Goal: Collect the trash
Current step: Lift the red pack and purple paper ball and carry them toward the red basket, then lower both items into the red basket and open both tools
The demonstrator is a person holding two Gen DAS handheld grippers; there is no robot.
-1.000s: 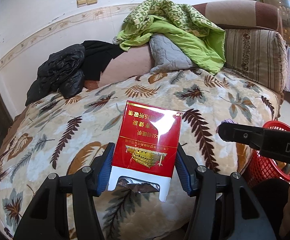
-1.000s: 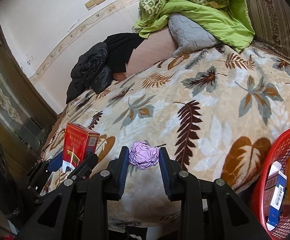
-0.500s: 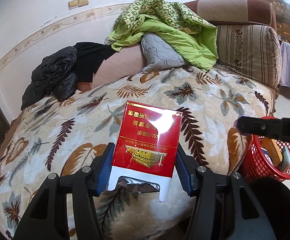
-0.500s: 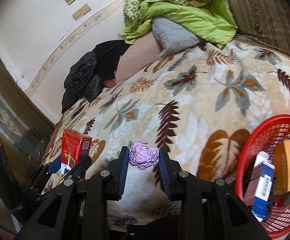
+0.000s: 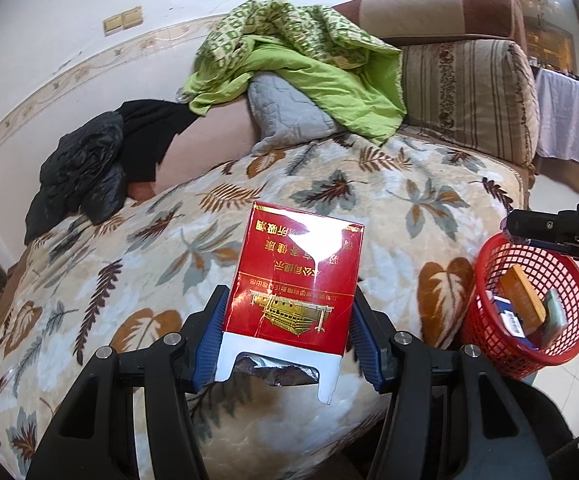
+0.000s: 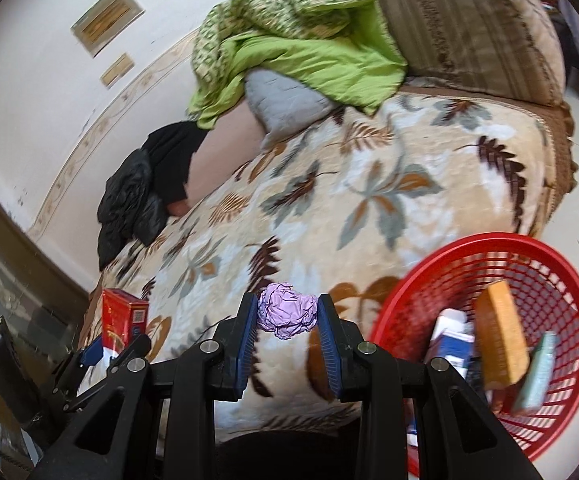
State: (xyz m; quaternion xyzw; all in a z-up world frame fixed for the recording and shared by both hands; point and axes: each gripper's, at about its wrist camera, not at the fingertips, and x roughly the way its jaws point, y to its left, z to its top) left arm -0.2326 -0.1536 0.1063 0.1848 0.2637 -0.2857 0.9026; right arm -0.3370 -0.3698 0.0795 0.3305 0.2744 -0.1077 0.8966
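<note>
Transport step: right gripper (image 6: 288, 316) pinches purple paper wad (image 6: 287, 315), left gripper (image 5: 287, 338) clamps red cigarette pack (image 5: 295, 276); next, centre each over red basket (image 6: 441, 258) and release.

Glossy red card pack (image 5: 295, 280) with torn foil; crumpled matt lilac paper ball (image 6: 288, 316); red plastic mesh basket (image 6: 465, 264); plush leaf-print blanket (image 5: 169, 240); ribbed blue rubbery pads (image 6: 248, 336); shiny black jacket (image 5: 81, 176) at ten o'clock
</note>
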